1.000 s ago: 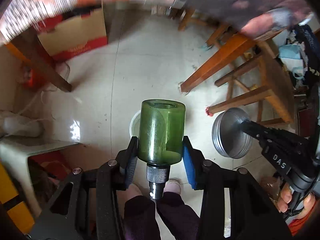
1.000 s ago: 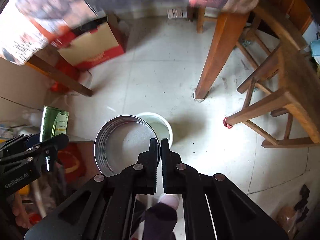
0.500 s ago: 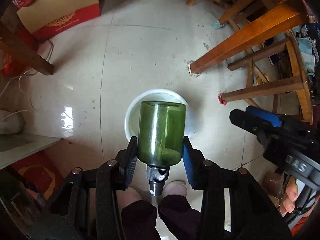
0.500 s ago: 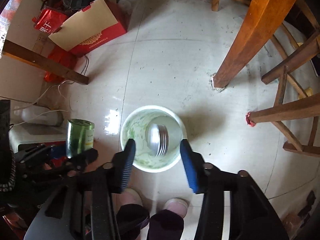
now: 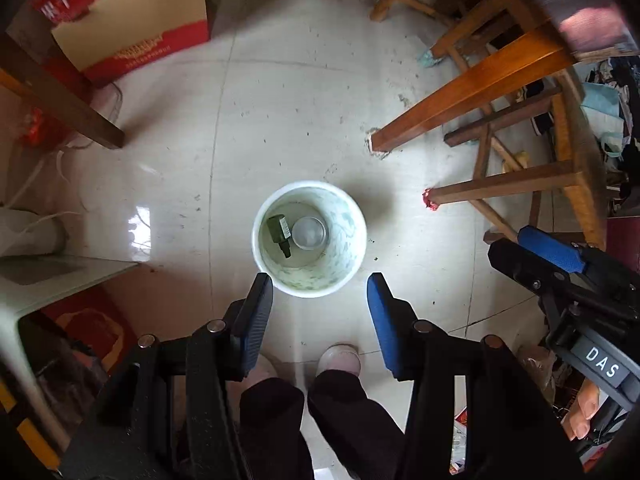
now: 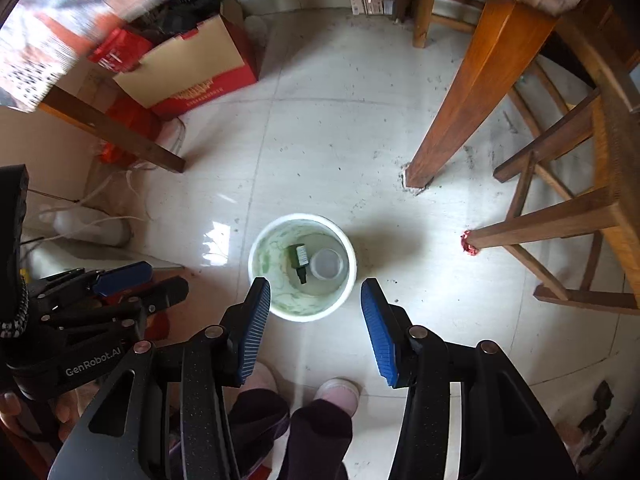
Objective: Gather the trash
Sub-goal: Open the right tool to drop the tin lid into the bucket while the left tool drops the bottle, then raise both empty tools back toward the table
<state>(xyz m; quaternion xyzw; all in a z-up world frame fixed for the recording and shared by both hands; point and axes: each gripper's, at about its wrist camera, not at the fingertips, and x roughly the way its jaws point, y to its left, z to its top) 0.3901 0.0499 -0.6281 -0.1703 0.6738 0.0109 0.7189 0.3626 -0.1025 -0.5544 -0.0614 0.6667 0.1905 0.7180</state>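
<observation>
On the tiled floor stands a white bin (image 5: 362, 236) (image 6: 353, 268). Inside it lie a small green bottle (image 5: 279, 230) (image 6: 300, 260) and a round metal tin (image 5: 308, 233) (image 6: 326, 265). My left gripper (image 5: 319, 284) hangs above the bin's near rim, pointing down. Its jaws are opening and nothing is between them. My right gripper (image 6: 315, 286) hovers over the same rim, open and empty. Each gripper also shows at the edge of the other's view: the right gripper (image 5: 516, 252) and the left gripper (image 6: 164, 280).
An orange wooden table leg (image 5: 460, 96) and stool legs (image 5: 500, 188) stand right of the bin. A red and tan cardboard box (image 5: 136, 36) and a dark wooden leg (image 5: 60, 104) are at the far left. The person's feet (image 5: 340, 360) are just behind the bin.
The right gripper opened and dropped the metal tin into the bin. Then the left gripper let go of the green bottle, which now lies in the bin beside the tin.
</observation>
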